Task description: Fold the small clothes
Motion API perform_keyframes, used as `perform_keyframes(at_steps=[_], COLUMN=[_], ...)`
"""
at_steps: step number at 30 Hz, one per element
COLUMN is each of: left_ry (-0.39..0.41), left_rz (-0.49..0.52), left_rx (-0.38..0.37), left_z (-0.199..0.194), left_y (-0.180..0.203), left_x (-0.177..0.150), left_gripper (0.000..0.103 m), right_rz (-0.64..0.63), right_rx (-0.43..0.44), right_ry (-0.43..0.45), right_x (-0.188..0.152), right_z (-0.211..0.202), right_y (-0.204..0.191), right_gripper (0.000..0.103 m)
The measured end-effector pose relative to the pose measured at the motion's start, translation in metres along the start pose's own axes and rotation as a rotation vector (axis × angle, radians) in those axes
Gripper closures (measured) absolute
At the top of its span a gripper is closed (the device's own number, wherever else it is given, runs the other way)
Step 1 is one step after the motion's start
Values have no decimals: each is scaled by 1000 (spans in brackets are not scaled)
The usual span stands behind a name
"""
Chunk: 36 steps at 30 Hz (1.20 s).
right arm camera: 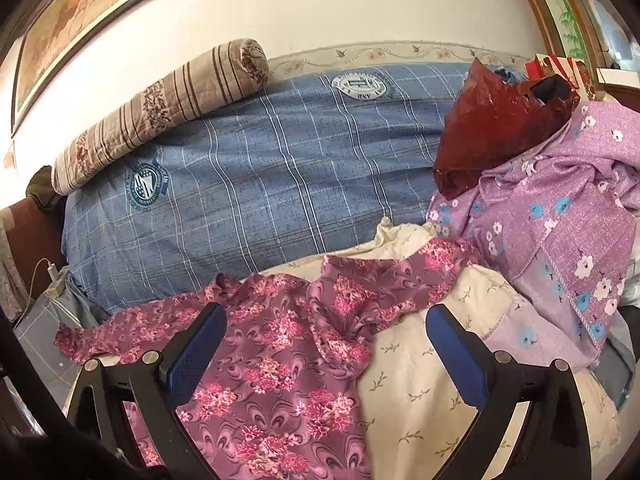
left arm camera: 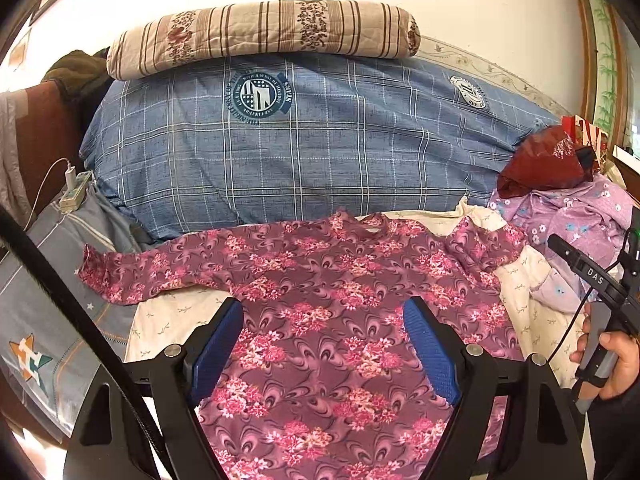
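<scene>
Pink and maroon flowers covered the one small shirt [left arm camera: 320, 304] that lay spread flat on a cream sheet [left arm camera: 172, 312] on the bed. One sleeve [left arm camera: 132, 272] stretched out toward nine o'clock; the other sleeve [right arm camera: 400, 276] lay bunched and crumpled toward two o'clock in the right wrist view.

Two tools were in play. The left hand-held gripper [left arm camera: 324, 344] hung over the middle of the shirt with its two blue pads [left arm camera: 218, 344] spread wide and nothing between them. The right hand-held gripper [right arm camera: 326, 360] was likewise spread open and empty, one pad over the shirt's edge and the other over the cream sheet. The person's right hand [left arm camera: 616, 360] showed at three o'clock in the left wrist view, wrapped around that tool's handle.

At twelve o'clock sat one folded blue checked quilt [left arm camera: 320, 152] bearing two round badges, with one striped bolster [left arm camera: 264, 32] on top. At two o'clock lay one lilac flowered garment [right arm camera: 560, 208] with one dark red plastic bag [right arm camera: 488, 128] on it. One power strip [left arm camera: 74, 192] sat at nine o'clock.
</scene>
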State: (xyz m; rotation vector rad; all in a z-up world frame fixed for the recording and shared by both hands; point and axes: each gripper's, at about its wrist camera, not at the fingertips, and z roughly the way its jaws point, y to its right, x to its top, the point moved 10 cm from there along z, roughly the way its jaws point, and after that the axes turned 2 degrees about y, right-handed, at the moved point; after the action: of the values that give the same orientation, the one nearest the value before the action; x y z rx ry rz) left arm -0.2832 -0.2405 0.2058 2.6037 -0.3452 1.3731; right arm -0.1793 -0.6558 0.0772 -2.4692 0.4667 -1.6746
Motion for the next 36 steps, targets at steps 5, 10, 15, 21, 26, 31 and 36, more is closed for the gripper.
perform_keyframes(at_steps=[5, 10, 15, 21, 26, 31, 36], left_ry=[-16, -22, -23, -28, -37, -40, -42], left_rz=[-1, 9, 20, 19, 19, 18, 12], left_rx=[-2, -9, -5, -4, -5, -4, -2], left_z=[13, 25, 37, 51, 63, 72, 79], left_y=[3, 10, 13, 17, 19, 20, 20], left_x=[-8, -8, -14, -18, -23, -23, -25], left_gripper=[21, 21, 21, 21, 21, 21, 21], right_rz=[30, 49, 49, 49, 77, 98, 103], right_rx=[49, 54, 56, 63, 80, 78, 85], right_ry=[30, 36, 23, 26, 16, 7, 4], right_x=[12, 15, 15, 15, 13, 12, 10], right_z=[-3, 0, 6, 12, 21, 29, 35], right_y=[-1, 3, 4, 7, 10, 14, 15], right_gripper=[3, 3, 3, 3, 3, 3, 3])
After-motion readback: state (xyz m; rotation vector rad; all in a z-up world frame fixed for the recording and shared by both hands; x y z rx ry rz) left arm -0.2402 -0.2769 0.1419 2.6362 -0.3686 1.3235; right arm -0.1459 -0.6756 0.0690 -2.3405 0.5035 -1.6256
